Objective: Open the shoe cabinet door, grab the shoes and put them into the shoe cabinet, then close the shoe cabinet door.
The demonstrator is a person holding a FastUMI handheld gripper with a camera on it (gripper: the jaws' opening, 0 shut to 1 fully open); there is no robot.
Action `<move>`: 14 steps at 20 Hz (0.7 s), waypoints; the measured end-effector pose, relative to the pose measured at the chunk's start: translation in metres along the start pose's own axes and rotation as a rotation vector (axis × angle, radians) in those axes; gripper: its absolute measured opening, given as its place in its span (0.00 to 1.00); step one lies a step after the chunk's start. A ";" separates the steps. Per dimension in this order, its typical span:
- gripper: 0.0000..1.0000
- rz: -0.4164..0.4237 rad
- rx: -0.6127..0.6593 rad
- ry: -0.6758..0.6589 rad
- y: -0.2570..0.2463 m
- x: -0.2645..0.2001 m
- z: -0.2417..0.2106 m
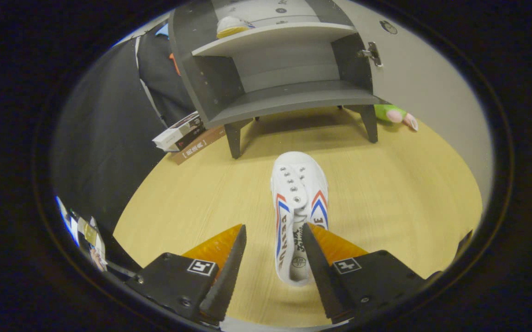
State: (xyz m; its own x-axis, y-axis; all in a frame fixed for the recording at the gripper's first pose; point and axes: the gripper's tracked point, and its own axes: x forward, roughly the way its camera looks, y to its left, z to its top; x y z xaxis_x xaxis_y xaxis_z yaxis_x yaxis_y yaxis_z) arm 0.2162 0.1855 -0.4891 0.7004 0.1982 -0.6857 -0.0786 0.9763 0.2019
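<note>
I see a pale wood counter [386,193] w/ open grey shoe cabinet [275,92] at far edge; white sneaker [299,207], red/blue stripes, between my spread gripper [274,240] fingers.

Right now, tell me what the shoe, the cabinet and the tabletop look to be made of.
Shoe: seemingly white canvas, matte, metal eyelets, between the open tongs, heel nearest.
Cabinet: probably laminated board, flat grey, sharp shelf edges.
Tabletop: light wood or wood-look laminate, fine straight grain, low sheen.
</note>
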 end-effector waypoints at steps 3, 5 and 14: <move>0.53 -0.011 0.025 -0.055 0.000 0.017 0.000; 0.39 -0.053 0.059 -0.122 -0.011 0.035 0.008; 0.05 -0.019 -0.033 -0.322 -0.016 0.017 0.030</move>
State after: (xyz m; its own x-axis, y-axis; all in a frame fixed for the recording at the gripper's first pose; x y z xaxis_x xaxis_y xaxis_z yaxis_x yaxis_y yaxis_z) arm 0.2501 0.1709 -0.4829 0.8898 0.1470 -0.4320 -0.0823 0.9829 0.1649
